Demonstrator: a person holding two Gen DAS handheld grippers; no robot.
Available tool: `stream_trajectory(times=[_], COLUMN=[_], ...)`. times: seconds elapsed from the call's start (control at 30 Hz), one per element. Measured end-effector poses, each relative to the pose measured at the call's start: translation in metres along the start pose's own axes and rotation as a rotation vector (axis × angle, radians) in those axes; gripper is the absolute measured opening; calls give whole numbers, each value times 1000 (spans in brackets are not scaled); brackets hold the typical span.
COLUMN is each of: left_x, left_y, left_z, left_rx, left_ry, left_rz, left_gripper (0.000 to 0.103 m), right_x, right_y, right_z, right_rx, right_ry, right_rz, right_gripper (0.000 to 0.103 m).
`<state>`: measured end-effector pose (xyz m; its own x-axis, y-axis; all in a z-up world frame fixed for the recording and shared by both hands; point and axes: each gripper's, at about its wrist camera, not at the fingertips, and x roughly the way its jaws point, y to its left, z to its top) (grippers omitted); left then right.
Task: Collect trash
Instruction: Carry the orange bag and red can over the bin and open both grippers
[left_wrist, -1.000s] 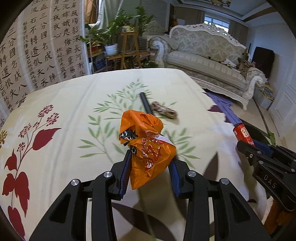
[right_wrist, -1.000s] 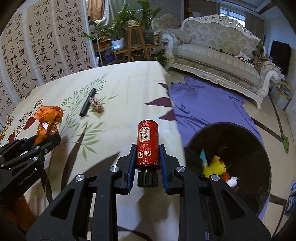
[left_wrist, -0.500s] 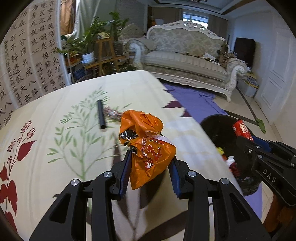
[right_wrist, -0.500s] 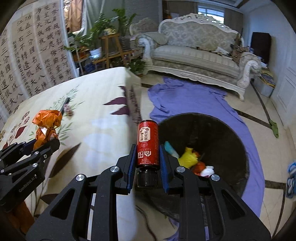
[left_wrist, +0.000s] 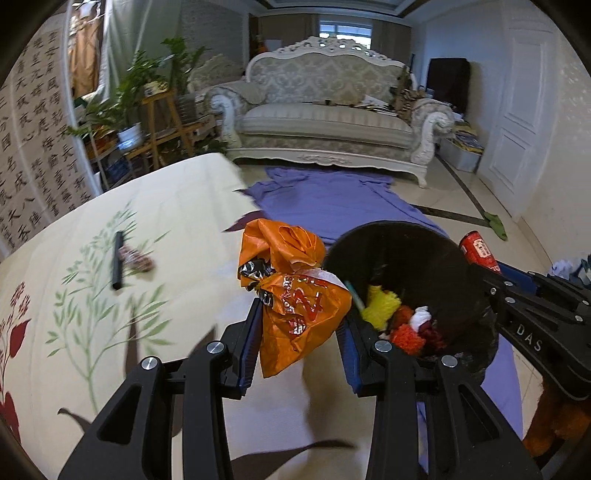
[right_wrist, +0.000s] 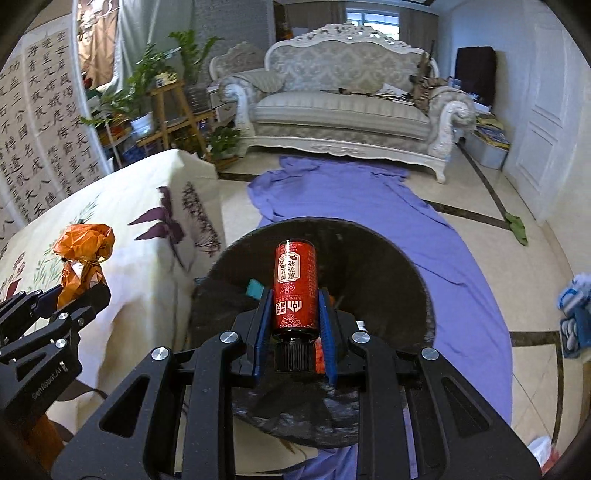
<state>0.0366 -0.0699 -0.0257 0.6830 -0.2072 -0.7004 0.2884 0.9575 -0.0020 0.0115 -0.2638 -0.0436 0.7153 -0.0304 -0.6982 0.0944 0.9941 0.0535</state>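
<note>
My left gripper (left_wrist: 301, 319) is shut on a crumpled orange plastic bag (left_wrist: 295, 291), held above the table's right edge beside the black trash bin (left_wrist: 454, 258). My right gripper (right_wrist: 294, 308) is shut on a red bottle (right_wrist: 295, 284) with a black cap, held over the open bin (right_wrist: 388, 266). The bin holds yellow, red and white trash (left_wrist: 402, 317). The right gripper with the bottle also shows in the left wrist view (left_wrist: 480, 253), the bag in the right wrist view (right_wrist: 83, 254).
A black stick (left_wrist: 117, 264) and a small brownish wrapper (left_wrist: 136, 258) lie on the floral tablecloth (left_wrist: 110, 314). A purple cloth (right_wrist: 369, 199) covers the floor under the bin. A sofa (right_wrist: 343, 107) and plants (right_wrist: 155, 81) stand behind.
Both grippers have swung right from over the table toward the bin. The bottle now hangs over the bin's opening and the bag is at the table's edge next to it.
</note>
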Motion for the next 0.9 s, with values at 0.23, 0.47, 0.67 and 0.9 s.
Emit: stream_trajectory(times=[0.23,0.47,0.67,0.9], left_x=[14,37,53,63], left_y=[-24,-40,-49,-54], left_z=[14,26,32,33], left_rx=[33,56,75,83], left_ry=[-7,4,22,50], left_rz=[-18,-14,-20,-24], left_gripper=[38,38,39,40], right_x=[10,22,34,47], right_y=[-16,-31,-39,-45], right_z=[4,15,23,23], right_rx=[18,36,50,65], right_ry=[-5,-12,-12,9], right_rz=[-32,-50,-56,-65], right_gripper=[23,23,23,23])
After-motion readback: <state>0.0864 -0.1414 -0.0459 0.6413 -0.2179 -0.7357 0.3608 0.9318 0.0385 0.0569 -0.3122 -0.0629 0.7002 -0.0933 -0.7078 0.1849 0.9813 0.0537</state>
